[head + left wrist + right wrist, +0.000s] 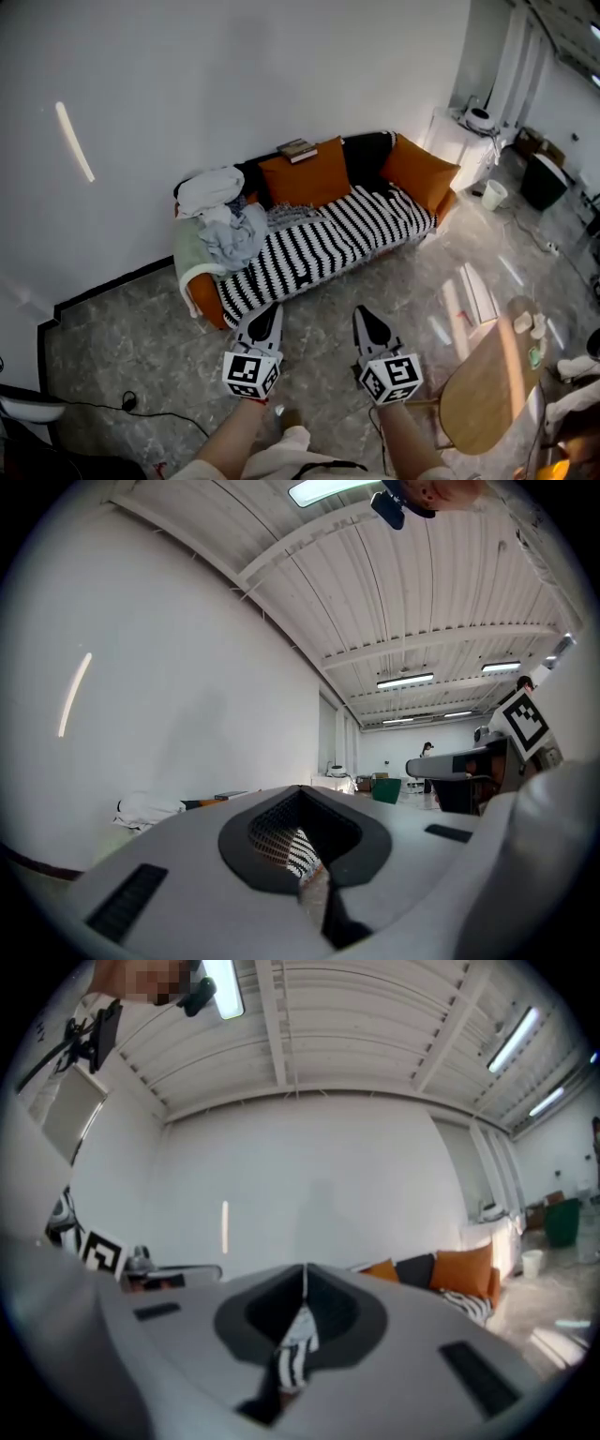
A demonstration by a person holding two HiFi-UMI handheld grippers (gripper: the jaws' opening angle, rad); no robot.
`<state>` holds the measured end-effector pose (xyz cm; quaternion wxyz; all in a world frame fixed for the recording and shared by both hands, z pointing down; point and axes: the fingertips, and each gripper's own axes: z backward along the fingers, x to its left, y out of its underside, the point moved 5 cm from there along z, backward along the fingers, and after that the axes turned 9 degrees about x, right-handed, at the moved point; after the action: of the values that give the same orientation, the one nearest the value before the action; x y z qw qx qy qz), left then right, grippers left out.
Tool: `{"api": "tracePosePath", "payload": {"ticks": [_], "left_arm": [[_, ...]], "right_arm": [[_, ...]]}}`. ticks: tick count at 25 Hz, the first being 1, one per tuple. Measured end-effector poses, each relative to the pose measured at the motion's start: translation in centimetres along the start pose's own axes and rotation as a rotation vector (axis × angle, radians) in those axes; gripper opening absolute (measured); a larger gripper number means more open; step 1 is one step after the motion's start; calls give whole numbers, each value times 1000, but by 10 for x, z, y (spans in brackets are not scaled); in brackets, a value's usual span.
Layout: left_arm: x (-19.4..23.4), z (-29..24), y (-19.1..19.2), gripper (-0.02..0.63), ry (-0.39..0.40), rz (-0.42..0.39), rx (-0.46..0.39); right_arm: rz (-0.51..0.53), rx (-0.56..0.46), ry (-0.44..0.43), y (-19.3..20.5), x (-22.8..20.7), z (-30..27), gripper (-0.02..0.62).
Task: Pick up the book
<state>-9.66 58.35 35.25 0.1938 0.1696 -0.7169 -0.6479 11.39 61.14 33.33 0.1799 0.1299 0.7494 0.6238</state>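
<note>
The book (297,149) lies flat on top of the sofa's backrest, above an orange cushion (305,176); in the left gripper view the book (230,795) is a thin slab far off. Both grippers are held side by side over the stone floor in front of the sofa (309,246), pointing level at it and well short of the book. My left gripper (266,317) is shut with nothing in it, and in its own view the left gripper (300,791) shows its jaws meeting. My right gripper (367,315) is likewise shut and empty, which the right gripper view (305,1269) confirms.
A pile of clothes (221,217) fills the sofa's left end. A black-and-white striped blanket (323,239) covers the seat. A round wooden table (492,384) stands at my right. A white cabinet (464,141), a white bucket (493,194) and a black bin (545,180) lie beyond the sofa's right end. A cable (141,409) runs over the floor at left.
</note>
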Motion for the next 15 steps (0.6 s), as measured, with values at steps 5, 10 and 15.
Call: {"api": "tracePosePath", "payload": {"ticks": [5,10,15], "left_arm": [[29,-20,1,21,-7,7,-1],[61,-30,3,21,-23,15,10],[78,-41,1,21,-31,27,3]], "right_arm": [[-21,11,21,1,-16,-28,14],[-38,17,42,2,-24,-51,14],[-55,23,39,3,-25,-69,14]]}}
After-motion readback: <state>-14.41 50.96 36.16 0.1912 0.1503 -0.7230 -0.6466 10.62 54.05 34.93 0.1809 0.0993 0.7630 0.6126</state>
